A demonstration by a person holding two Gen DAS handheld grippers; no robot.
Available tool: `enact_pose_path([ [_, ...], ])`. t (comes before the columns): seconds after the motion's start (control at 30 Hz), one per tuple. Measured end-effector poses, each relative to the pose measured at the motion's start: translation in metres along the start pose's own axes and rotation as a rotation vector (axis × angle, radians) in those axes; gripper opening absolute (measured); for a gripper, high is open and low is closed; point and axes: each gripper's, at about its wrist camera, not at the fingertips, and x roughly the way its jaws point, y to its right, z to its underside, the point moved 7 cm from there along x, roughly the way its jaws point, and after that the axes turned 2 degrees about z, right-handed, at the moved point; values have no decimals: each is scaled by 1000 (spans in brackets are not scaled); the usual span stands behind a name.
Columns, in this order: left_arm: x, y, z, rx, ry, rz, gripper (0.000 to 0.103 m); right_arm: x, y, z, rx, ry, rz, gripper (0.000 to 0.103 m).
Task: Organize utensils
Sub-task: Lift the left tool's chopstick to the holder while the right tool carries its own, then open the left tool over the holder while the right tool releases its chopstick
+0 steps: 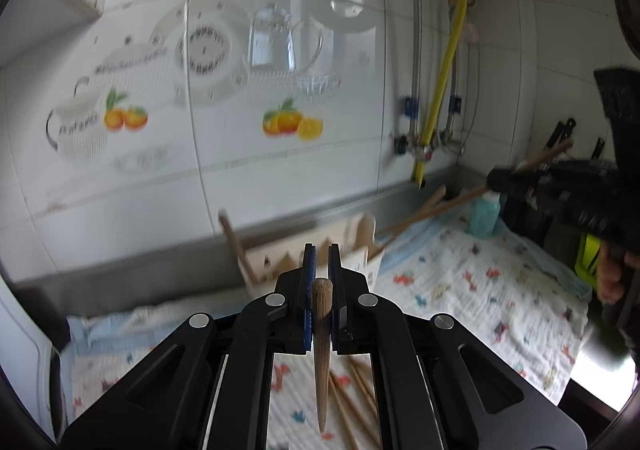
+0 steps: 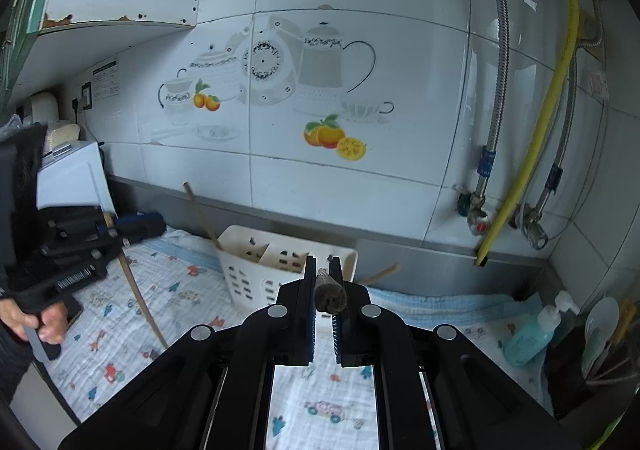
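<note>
Both grippers, left (image 1: 322, 250) and right (image 2: 325, 262), we see each clamped on a wooden chopstick (image 1: 322, 346); holder (image 2: 256, 274) at 12 o'clock, loose chopsticks (image 1: 356, 390) at 6 still unsorted.

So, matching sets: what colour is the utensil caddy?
White caddy, with slotted holes; clearest in the right wrist view.

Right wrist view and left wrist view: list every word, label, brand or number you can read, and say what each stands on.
No text can be read for certain.
Left gripper: white lettering on its black body, too blurred to read.
Wall notice by the socket: print too small.
Blue soap bottle: label too faint.
Pink sticker on the wall tile: illegible.
Left wrist view: blurred, nothing to read.
</note>
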Motion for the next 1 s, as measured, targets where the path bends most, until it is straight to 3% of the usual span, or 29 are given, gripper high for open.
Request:
enact_pose_path([
  [0.37, 3, -5, -103, 46, 168, -64, 4, 40, 10, -10, -28, -67, 11, 6],
  [0.53, 21, -20, -126, 24, 213, -107, 4, 52, 12, -7, -27, -85, 4, 6],
  [0.73, 56, -36, -119, -9, 175, -154, 4, 66, 10, 1, -30, -123, -22, 6],
  [1.0, 88, -57, -87, -84, 74, -123, 5, 86, 8, 12, -19, -184, -49, 6],
])
